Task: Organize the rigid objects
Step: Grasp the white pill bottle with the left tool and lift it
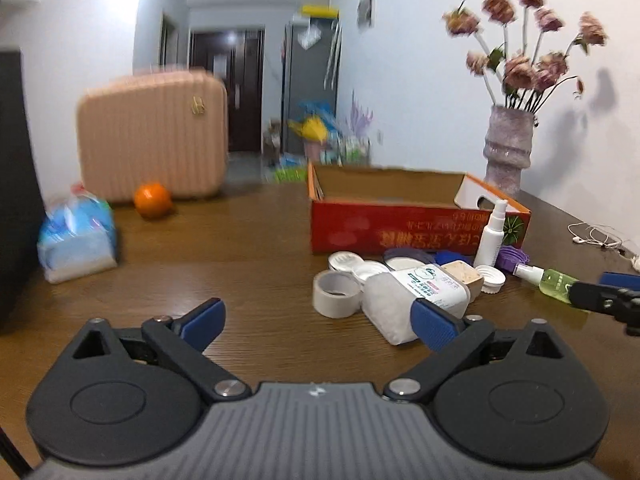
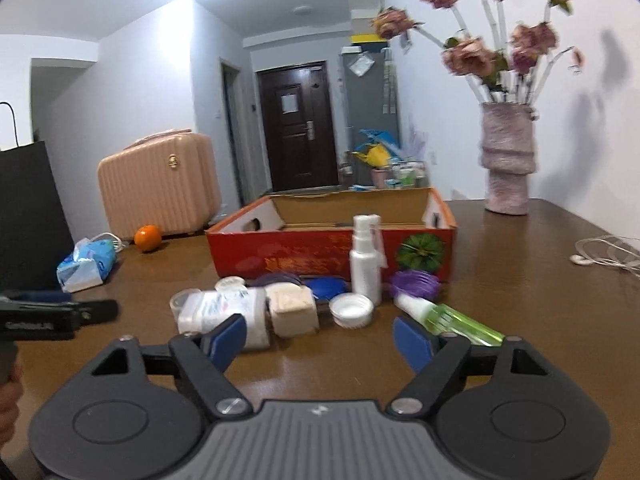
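A red cardboard box [image 1: 400,228] stands open on the brown table, also in the right wrist view [image 2: 320,252]. In front of it lies a cluster: a tape roll [image 1: 336,294], a white labelled pack [image 1: 416,300], a beige cube [image 2: 292,308], a white cap [image 2: 352,310], an upright white spray bottle [image 2: 365,264], a purple lid [image 2: 414,284] and a lying green spray bottle [image 2: 452,316]. My left gripper [image 1: 320,322] is open and empty, short of the pack. My right gripper [image 2: 320,340] is open and empty, just before the cube and cap.
A pink suitcase [image 1: 152,136], an orange [image 1: 152,200] and a blue tissue pack [image 1: 76,236] are at the left. A vase of flowers [image 2: 508,160] stands at the back right, white earphones [image 2: 608,256] at the right edge. A black bag [image 2: 28,216] is at the far left.
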Available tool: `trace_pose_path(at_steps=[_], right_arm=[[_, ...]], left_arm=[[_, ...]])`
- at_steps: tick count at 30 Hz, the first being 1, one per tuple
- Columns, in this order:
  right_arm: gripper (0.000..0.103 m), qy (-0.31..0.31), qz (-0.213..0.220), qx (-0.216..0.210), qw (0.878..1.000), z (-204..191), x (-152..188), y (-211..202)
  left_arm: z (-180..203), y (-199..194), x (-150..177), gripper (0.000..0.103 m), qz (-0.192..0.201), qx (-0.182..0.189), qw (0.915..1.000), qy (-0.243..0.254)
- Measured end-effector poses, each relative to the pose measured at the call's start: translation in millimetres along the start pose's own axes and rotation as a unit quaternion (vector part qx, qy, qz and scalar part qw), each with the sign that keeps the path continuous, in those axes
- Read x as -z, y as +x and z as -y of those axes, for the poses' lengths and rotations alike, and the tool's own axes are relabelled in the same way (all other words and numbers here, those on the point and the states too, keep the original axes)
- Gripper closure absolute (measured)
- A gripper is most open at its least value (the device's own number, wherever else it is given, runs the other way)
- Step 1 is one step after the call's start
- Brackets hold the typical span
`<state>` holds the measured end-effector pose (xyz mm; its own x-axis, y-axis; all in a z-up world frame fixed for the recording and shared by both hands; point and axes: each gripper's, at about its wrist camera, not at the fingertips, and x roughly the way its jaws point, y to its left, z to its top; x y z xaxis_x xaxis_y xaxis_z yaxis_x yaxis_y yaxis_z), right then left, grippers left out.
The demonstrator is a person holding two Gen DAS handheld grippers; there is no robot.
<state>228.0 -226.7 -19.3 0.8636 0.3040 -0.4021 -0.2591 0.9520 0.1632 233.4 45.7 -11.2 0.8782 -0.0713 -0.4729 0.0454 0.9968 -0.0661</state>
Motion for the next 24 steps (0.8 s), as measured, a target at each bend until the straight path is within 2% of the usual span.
trace_pose_path(at_steps=[1, 2, 3, 4, 6, 8, 13, 15, 18, 24], right_arm=[[0.033, 0.000, -0.004, -0.002, 1.000, 0.5, -4.2, 9.1], [0.043, 0.004, -0.010, -0.003, 1.000, 1.1, -9.5, 20.0], [0.051, 0.007, -0.016, -0.012, 1.000, 1.6, -13.7, 29.1], [0.054, 0.011, -0.027, -0.025, 0.999, 1.9, -17.6, 40.2], [0.065, 0.035, -0.057, -0.051, 0.996, 1.7, -22.2, 60.3], [0.069, 0.054, -0.076, -0.083, 0.992, -1.1, -20.9, 76.6], [0.078, 0.086, -0.094, -0.114, 0.985, -6.8, -16.8, 102.0], [0.082, 0.104, -0.101, -0.123, 0.982, -6.5, -14.0, 106.6], [0.086, 0.115, -0.112, -0.134, 0.978, -6.2, -9.3, 97.7], [0.088, 0.093, -0.126, -0.141, 0.977, -5.7, 7.6, 29.2]], left_arm=[[0.3, 7.6, -4.2, 0.013, -0.012, 0.017, 0.9997, -0.014], [1.4, 14.6, -6.9, 0.017, -0.021, 0.032, 0.9989, -0.026], [3.5, 23.0, -9.7, 0.024, -0.032, 0.043, 0.9979, -0.037], [6.9, 29.5, -11.4, 0.032, -0.038, 0.047, 0.9974, -0.040], [14.2, 42.3, -14.6, 0.039, -0.045, 0.056, 0.9967, -0.038], [19.1, 54.4, -16.1, 0.042, -0.051, 0.068, 0.9954, -0.043], [19.7, 78.9, -14.7, 0.068, -0.083, 0.102, 0.9882, -0.079], [18.0, 80.9, -14.7, 0.071, -0.086, 0.116, 0.9849, -0.095], [18.4, 74.6, -14.2, 0.073, -0.087, 0.109, 0.9859, -0.093], [23.0, 28.6, 7.3, 0.073, -0.125, 0.147, 0.9736, -0.123]])
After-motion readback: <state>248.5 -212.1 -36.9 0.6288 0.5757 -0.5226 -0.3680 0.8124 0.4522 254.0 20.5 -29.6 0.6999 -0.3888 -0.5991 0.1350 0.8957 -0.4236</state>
